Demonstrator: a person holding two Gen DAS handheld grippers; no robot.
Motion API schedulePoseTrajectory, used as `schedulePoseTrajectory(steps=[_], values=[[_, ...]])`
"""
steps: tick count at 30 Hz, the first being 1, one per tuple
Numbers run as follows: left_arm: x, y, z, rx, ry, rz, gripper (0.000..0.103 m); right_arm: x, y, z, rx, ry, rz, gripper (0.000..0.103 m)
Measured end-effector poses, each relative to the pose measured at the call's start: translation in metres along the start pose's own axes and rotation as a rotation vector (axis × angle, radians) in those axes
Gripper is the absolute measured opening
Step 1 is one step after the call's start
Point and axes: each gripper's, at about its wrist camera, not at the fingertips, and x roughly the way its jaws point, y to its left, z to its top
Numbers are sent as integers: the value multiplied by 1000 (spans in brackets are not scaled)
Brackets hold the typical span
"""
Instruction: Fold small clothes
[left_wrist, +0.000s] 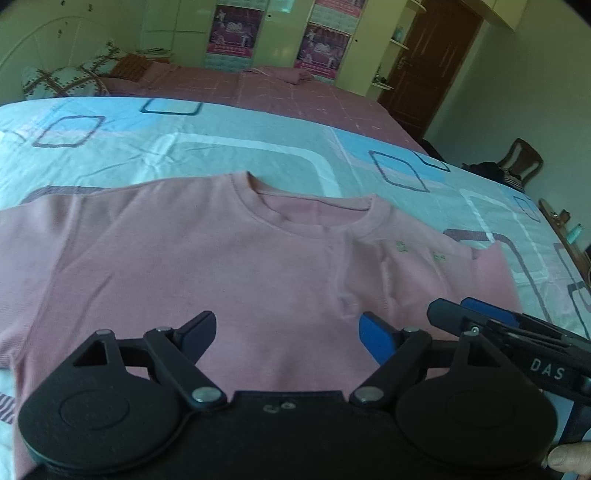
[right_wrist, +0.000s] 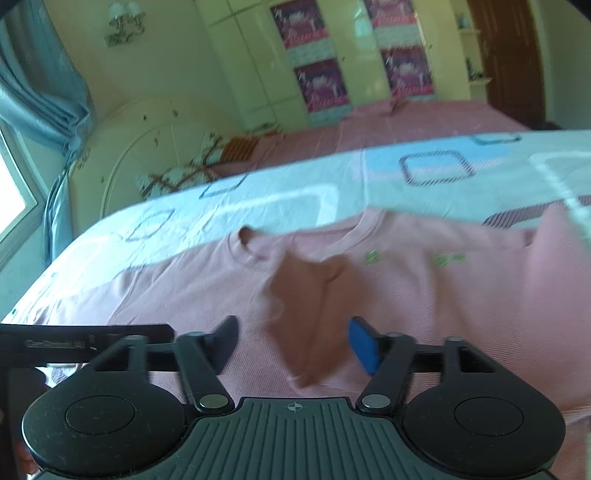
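Left gripper (left_wrist: 286, 332): jaws spread wide, nothing between them, hovering over the lower chest of the pink shirt (left_wrist: 221, 266). Right gripper (right_wrist: 291, 345): jaws apart too, no pinch. A loose flap of the shirt sits in the gap in front of it, but the pads aren't pressing on it; that view is blurred. The right gripper's tip shows in the left view, just right of the left one. Shirt lies flat, front up, collar (left_wrist: 314, 206) away from the grippers, on the blue-and-white patterned sheet (left_wrist: 184, 144). Pink bed (left_wrist: 295, 92) behind it.
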Motion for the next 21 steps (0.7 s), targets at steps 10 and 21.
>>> schedulePoseTrajectory(steps=[10,21], values=[[63,-30,-8,-62,56,-89,51,-76,-85,-20,41,-29,-348,67],[43,-30,16,-165,-75,-196,6,-80,-129,-44,135,29,-446,67]])
